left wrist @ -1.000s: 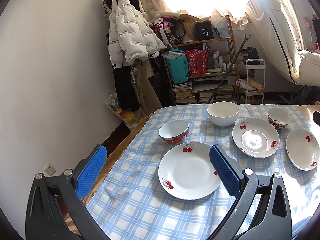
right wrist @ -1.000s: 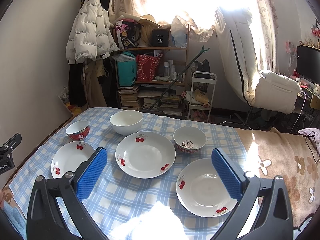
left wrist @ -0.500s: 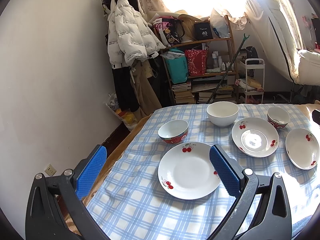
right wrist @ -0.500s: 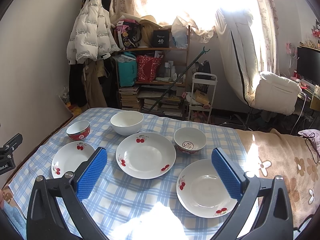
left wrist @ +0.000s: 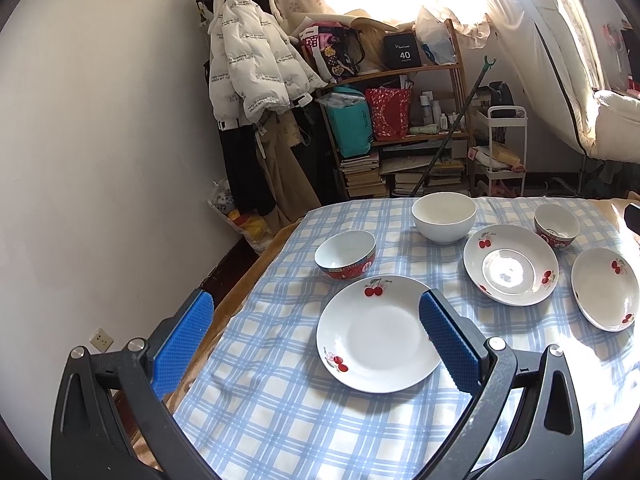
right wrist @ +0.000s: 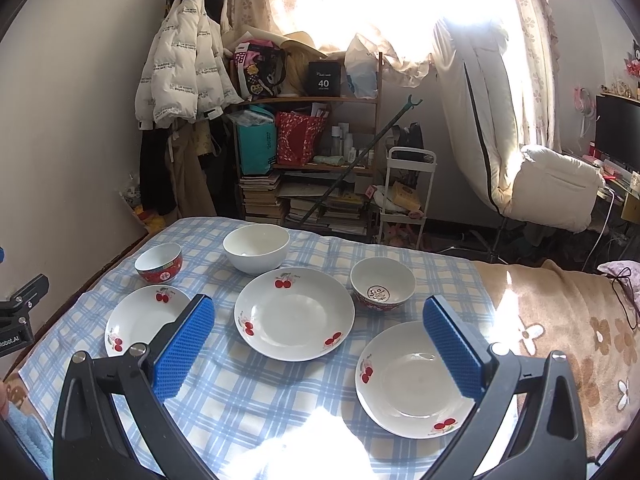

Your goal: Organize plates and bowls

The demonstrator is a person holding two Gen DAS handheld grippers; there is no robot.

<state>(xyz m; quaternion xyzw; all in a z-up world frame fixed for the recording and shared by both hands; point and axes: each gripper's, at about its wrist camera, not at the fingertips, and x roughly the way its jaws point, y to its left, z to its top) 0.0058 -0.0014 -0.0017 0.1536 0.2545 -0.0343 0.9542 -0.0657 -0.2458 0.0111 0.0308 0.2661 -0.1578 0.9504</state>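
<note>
Cherry plate (left wrist: 376,336) between open left tongs (left wrist: 316,334)

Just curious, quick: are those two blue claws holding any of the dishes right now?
Left gripper: open, holding nothing.
Right gripper: open, holding nothing.

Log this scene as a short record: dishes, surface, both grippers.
plates: three with cherry print: left plate, middle plate, right plate
bowls: white bowl, two red bowls
stacking: none, all dishes apart
surface: checked cloth
left gripper: open, empty, above the table
right gripper: open, empty, above the table
</note>
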